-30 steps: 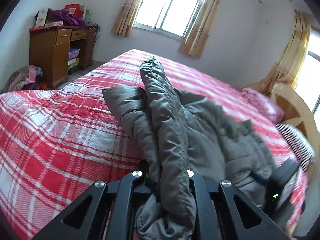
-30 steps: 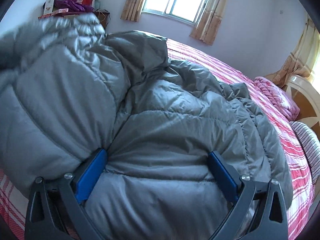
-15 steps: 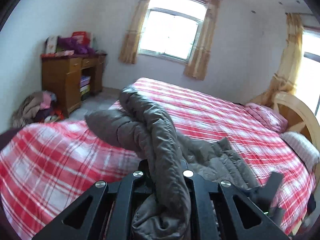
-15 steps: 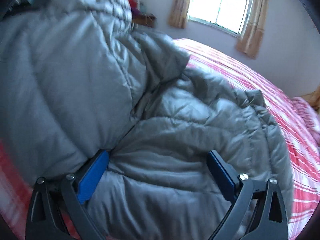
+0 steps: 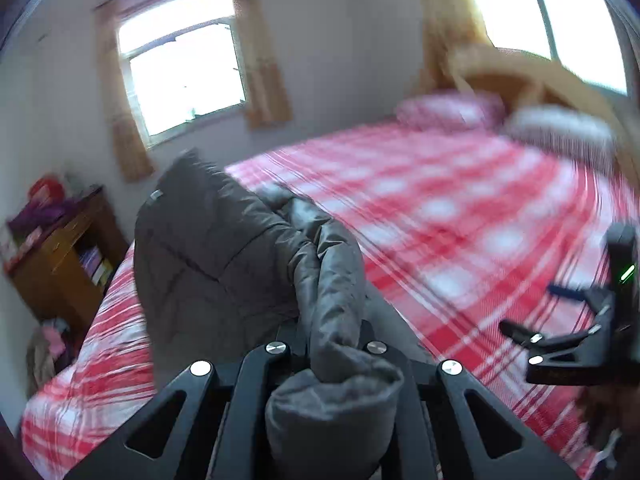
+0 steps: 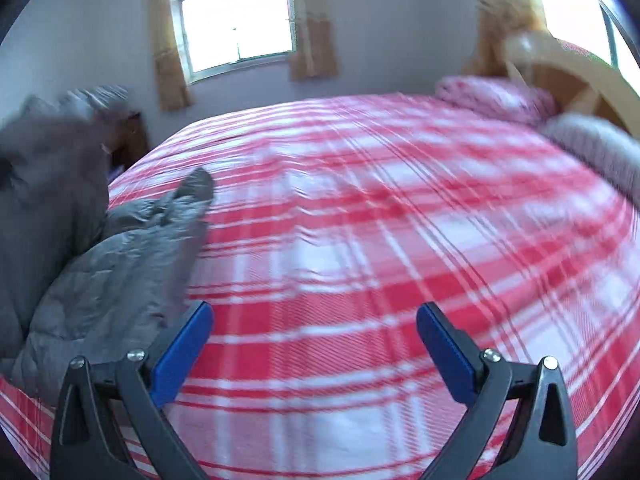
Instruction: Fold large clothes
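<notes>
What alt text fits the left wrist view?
The left hand-held gripper is shut on a fold of grey jacket above a red plaid bed. The right hand-held gripper shows at the right edge.

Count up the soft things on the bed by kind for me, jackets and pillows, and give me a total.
Grey padded jacket: 1
Pillows at the headboard: 2, one pink checked pillow and one pale striped pillow
Total: 3
</notes>
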{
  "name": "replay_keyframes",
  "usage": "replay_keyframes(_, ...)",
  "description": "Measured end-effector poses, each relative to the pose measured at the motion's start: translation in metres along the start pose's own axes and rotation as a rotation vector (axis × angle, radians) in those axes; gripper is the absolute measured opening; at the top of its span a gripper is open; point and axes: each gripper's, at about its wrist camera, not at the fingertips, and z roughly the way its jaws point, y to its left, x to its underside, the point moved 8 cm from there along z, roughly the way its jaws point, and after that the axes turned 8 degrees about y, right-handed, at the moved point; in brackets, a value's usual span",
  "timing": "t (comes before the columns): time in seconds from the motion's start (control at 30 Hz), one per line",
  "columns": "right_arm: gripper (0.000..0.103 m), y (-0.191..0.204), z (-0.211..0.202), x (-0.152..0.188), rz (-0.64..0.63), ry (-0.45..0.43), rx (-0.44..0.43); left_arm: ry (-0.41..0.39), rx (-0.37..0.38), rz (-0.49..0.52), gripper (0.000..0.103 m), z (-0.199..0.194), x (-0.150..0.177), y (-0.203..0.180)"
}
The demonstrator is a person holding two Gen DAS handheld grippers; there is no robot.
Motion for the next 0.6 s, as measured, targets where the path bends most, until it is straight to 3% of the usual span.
replay_keyframes(0.07, 0.103, -0.011, 0.004, 0.006, 0.017, 0.014, -0.003, 0.055, -0.010, 0.087, 0.009, 0.034, 0.014, -0.033)
replay_keyframes(0.17, 0.103, -0.021, 0.011, 0.013, 0.024, 0.036, -0.015, 0.080, -0.029, 0.155, 0.009, 0.053, 0.030, -0.056)
replay_keyframes(0.33, 0.103, -0.035, 0.013, 0.020, 0.061, 0.061, -0.039, 0.063, -0.094, 0.241, 0.019, 0.039, 0.032, -0.067)
replay_keyframes(0.37, 0.103, -0.036, 0.015, 0.016, 0.061, 0.059, -0.039, 0.052, -0.123, 0.266, 0.026, 0.028, 0.028, -0.068)
replay_keyframes(0.43, 0.103, -0.036, 0.013, 0.010, 0.043, 0.045, -0.028, -0.011, -0.149, 0.298, 0.051, 0.001, 0.018, -0.072)
replay_keyframes(0.47, 0.103, -0.036, 0.011, 0.006, 0.034, 0.038, -0.016, -0.044, -0.148, 0.299, 0.077, -0.015, 0.011, -0.070)
replay_keyframes(0.5, 0.103, -0.036, 0.008, 0.001, 0.029, 0.032, -0.006, -0.093, -0.138, 0.283, 0.096, -0.033, 0.006, -0.068)
replay_keyframes(0.6, 0.100, -0.037, 0.002, -0.015, 0.023, 0.021, 0.018, -0.191, -0.133, 0.177, 0.099, -0.080, -0.007, -0.035)
